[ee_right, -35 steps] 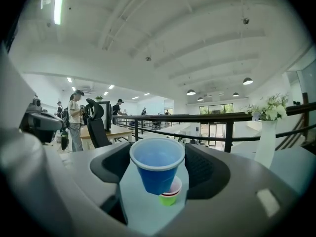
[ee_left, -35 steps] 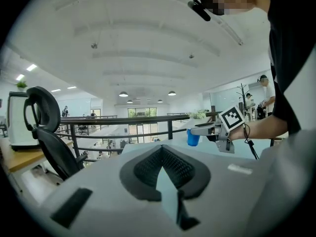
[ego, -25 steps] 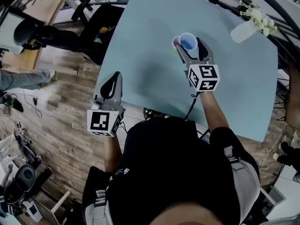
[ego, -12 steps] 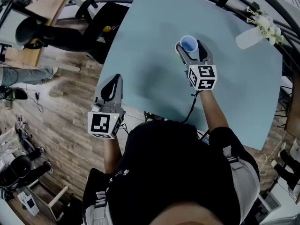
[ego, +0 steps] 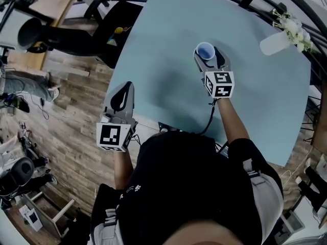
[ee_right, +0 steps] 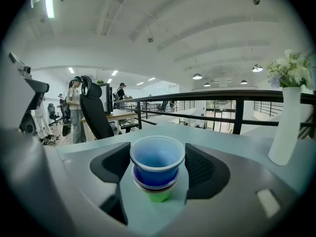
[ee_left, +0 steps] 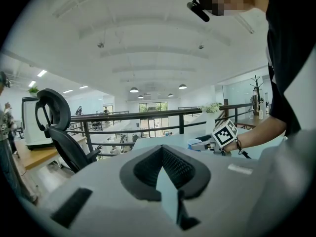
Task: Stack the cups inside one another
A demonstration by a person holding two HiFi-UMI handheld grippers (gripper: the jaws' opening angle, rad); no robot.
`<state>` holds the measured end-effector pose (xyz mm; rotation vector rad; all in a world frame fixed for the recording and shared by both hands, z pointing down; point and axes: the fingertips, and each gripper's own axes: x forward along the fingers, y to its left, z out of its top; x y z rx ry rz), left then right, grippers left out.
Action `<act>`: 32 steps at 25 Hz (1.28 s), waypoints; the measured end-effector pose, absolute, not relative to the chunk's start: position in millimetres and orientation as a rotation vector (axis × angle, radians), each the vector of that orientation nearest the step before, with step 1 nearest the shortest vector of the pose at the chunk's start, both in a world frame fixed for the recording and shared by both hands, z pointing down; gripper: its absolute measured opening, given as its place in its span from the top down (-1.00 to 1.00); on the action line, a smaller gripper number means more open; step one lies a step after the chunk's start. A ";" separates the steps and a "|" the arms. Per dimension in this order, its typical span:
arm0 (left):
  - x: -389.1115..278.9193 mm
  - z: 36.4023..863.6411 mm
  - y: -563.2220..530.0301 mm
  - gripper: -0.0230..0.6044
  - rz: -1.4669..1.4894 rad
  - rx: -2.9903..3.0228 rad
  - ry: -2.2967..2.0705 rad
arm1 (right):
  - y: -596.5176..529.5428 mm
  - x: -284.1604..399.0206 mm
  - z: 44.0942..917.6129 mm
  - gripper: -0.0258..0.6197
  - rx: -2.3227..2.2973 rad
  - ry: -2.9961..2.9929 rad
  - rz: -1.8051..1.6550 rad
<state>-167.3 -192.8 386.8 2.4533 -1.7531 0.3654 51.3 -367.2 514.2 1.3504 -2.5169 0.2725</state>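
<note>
Blue plastic cup (ee_right: 155, 174) nested, far right.
Right gripper (ee_right: 158, 157) pinches its sides; probably light and crushable, best held gently under the rim. Left gripper (ee_left: 161, 154) closed, empty.

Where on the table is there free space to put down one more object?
The widest bare patch of the table lies left of the cup stack, toward the left gripper. Another lies between the cup stack and the vase. Around the cup stack it is crowded: the right gripper flanks it.
</note>
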 end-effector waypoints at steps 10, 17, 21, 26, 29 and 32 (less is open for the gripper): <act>-166.0 385.3 -192.0 0.95 0.361 2.457 -1.760 | -364.3 48.1 540.4 -0.20 1.304 -2.453 0.293; -165.6 385.1 -190.7 0.95 0.348 2.467 -1.757 | -364.0 47.9 539.3 -0.20 1.307 -2.456 0.300; -164.7 382.2 -188.4 0.95 0.339 2.467 -1.755 | -360.4 49.2 530.4 -0.20 1.312 -2.470 0.284; -162.9 378.0 -185.5 0.95 0.340 2.498 -1.748 | -360.1 49.5 539.0 -0.25 1.290 -2.435 0.297; -165.5 375.8 -179.6 0.96 0.324 2.493 -1.756 | -355.7 52.7 535.0 -0.28 1.317 -2.433 0.301; -165.0 374.5 -175.2 0.95 0.311 2.494 -1.749 | -348.9 58.1 517.5 -0.28 1.357 -2.457 0.282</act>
